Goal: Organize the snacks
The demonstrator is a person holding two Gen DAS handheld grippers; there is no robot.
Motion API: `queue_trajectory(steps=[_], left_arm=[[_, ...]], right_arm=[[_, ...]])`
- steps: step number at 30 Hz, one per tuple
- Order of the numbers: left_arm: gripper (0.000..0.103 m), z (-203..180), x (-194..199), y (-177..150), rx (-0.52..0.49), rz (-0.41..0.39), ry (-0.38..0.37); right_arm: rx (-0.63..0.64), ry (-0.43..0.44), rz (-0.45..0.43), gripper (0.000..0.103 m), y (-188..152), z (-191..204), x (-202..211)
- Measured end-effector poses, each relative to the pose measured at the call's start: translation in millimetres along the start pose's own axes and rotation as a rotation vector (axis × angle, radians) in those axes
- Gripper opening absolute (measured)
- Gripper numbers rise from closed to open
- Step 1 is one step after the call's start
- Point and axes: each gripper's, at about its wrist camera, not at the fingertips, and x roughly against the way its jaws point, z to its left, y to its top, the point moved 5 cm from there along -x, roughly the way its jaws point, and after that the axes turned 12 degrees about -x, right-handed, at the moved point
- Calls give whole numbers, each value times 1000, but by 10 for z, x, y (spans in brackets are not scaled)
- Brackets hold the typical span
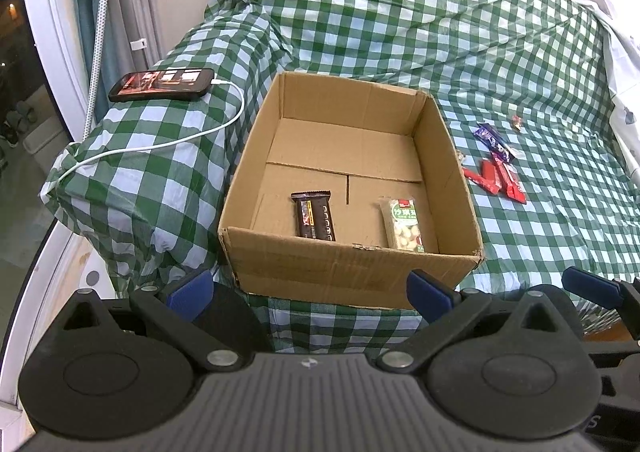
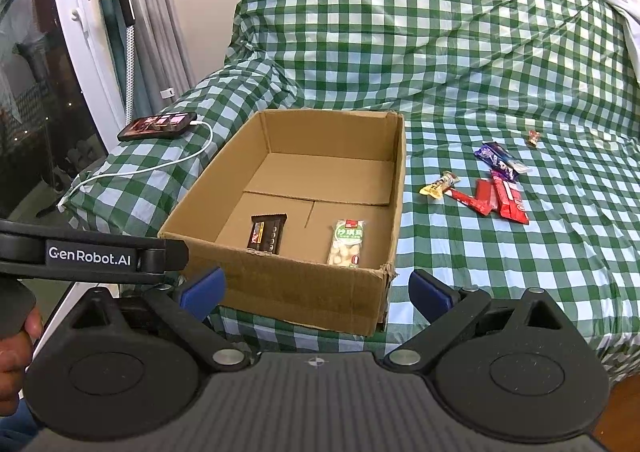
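Holding 2 snack pkts [image 1: 311,221], cardboard box [image 1: 352,268]

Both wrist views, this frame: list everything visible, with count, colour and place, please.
box: one, brown cardboard, open, on the checked cloth
dark bar: one, dark brown, in the box, near-left floor
green pack: one, green and white, in the box, right of the dark bar
red packs: about three, red, on the cloth right of the box
purple packs: about two, purple, just beyond the red packs
yellow candy: one, yellow, between box and red packs
small candy: one, red, farthest right
phone: one, black, screen lit, left of the box
cable: one, white, plugged into the phone
cloth: one, green and white check
left fingers: blue, open, empty
right fingers: blue, open, empty
hand: one, left edge of the right view
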Motion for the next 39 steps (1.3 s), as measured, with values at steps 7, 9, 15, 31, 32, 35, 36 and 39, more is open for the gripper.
queue_trajectory(steps=[7, 9, 15, 31, 32, 35, 36, 39], left_arm=[[103, -7, -37, -3, -4, 12, 2], [103, -10, -49, -3, -5, 16, 2], [103, -19, -87, -8, -11, 30, 4], [103, -178, -273, 241, -71, 58, 31], [103, -212, -294, 285, -80, 57, 31], [103, -334, -368, 444, -104, 63, 17], [103, -386, -399, 517, -111, 66, 8], [103, -562, -484, 747, -132, 65, -18]], right_arm=[[-13, 2, 17, 99, 3, -18, -56], [-18, 3, 23, 99, 10, -30, -77], [-43, 4, 47, 99, 15, -84, -145], [-177, -20, 42, 99, 129, -541, -296], [-191, -31, 35, 99, 155, -617, -307], [-244, -72, 11, 99, 234, -908, -339], [-261, -87, 2, 99, 256, -1014, -350], [-311, -134, -24, 99, 358, -1354, -392]])
